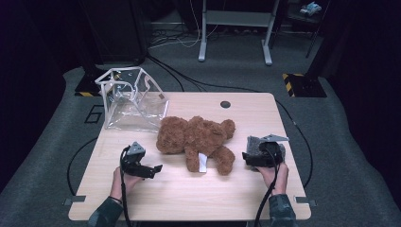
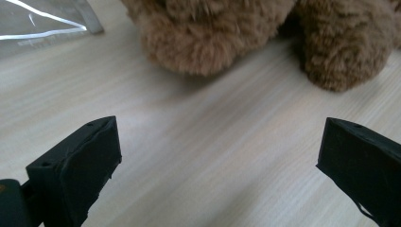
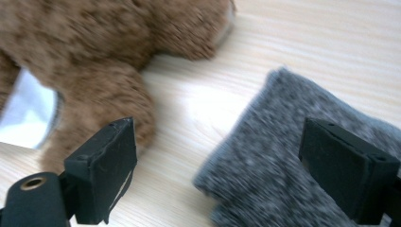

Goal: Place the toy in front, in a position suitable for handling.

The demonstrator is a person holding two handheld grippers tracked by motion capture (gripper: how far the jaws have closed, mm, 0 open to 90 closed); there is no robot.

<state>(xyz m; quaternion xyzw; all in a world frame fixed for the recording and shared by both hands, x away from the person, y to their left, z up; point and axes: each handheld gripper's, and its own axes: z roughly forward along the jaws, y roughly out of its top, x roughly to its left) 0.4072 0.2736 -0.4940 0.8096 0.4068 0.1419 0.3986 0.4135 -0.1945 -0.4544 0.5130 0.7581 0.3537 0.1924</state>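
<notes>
Both hand-held grippers, left [image 1: 157, 167] and right [image 1: 246, 156], gape empty beside the teddy bear [image 1: 196, 137], lying lengthwise across the table.

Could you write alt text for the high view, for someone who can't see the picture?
A fluffy brown teddy bear lies in the middle of a light wooden table, a person's hands holding a black gripper on either side. The left gripper is open over bare wood; the right gripper is at a grey fuzzy cloth. A clear plastic bag stands behind.
</notes>
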